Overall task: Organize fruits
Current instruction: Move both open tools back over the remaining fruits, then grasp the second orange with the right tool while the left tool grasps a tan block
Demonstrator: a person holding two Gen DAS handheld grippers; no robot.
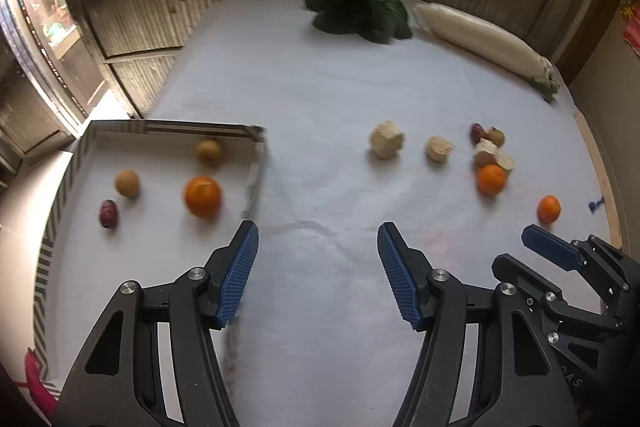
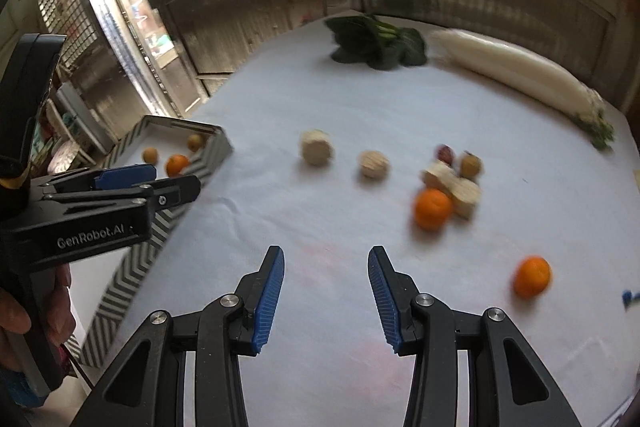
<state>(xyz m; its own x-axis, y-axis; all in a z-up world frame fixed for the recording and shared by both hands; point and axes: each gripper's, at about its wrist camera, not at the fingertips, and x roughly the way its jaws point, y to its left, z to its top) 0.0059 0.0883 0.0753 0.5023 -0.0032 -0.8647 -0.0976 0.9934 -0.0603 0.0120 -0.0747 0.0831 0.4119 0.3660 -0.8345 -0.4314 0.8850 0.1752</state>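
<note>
Bottom of the left view: left claw [image 1: 318, 247] spread wide, nothing between its pads, over bare white bench [image 1: 320, 155]. Bottom of the right view: right claw [image 2: 326, 269] half spread, likewise empty. Lower right there, a lone small orange [image 2: 532, 275], nearest loose fruit and probably the next pick. Best taken squarely, pads either side of its widest part, closed gently (round, likely to roll). Farther up, a second orange [image 2: 433, 208] touching pale chunks [image 2: 460, 187], so riskier to grab cleanly. Left of centre in the left view, the striped tray [image 1: 256, 167] already holding an orange [image 1: 202, 196], two brownish fruits and a date. At the far top, leafy greens [image 1: 358, 11] and a white radish [image 1: 480, 39].
</note>
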